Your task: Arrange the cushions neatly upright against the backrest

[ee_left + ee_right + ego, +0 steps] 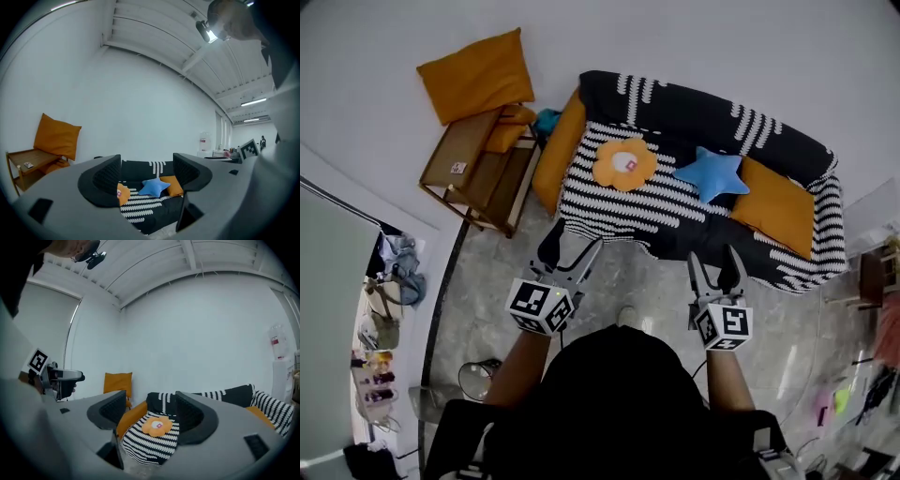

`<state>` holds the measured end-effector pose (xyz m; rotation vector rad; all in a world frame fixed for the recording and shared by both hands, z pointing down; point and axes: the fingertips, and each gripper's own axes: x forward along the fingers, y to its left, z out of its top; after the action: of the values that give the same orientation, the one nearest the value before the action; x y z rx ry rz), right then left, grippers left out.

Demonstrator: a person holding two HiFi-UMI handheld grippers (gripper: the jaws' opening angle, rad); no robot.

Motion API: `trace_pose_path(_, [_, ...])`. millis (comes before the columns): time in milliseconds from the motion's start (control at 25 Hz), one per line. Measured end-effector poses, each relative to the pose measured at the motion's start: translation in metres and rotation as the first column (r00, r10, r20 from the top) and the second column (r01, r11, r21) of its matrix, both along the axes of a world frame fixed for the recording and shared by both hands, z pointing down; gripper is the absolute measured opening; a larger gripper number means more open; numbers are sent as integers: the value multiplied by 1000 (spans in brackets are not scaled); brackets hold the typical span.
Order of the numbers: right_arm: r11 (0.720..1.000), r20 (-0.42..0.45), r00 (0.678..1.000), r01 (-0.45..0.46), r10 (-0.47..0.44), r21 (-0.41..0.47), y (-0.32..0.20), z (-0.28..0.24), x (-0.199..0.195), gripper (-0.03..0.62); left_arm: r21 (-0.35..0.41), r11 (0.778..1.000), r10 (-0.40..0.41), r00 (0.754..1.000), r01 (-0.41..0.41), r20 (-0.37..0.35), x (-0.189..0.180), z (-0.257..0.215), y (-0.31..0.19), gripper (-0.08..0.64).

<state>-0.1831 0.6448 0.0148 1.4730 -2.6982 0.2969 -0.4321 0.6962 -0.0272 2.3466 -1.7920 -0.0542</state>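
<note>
- The left gripper [572,246] is released: its jaws stand apart with nothing between them, over bare floor [628,281] in front of the sofa [675,94].
- The right gripper [714,257] is likewise released and empty, beside the left one and also short of the sofa's front edge.
- The orange flower cushion [624,163] lies flat on the striped seat, ahead of the left gripper and well apart from it. In the right gripper view it shows between that gripper's jaws, far off and untouched.
- The blue star cushion [711,174] rests just right of the flower cushion, close to the backrest and ahead of the right gripper.
- A plain orange cushion [773,204] lies flat on the seat beside the star, toward the sofa's right end.
- A long orange cushion [560,150] sits tilted at the sofa's left end.
- Left of the sofa, another orange cushion [478,75] leans on the wall behind a wooden side table [473,173].
</note>
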Motion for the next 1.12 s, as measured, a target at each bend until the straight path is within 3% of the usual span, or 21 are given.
trace_pose_path(240, [999,46,999,30,-28,-40,-51,11,5,333,-27,1000,-3,1000,4,28,7,10,-44,353])
trace_pose_path(560, [994,70,995,72,-67,-77,-100,23,-30,327,-44,999,-26,999,28,42,-19,22,-99,351])
trace_pose_path(1120, [997,65,997,-48,52,-61,-258,19,-104,312,-70,995,75,997,-72,34,-97,36,-272,351])
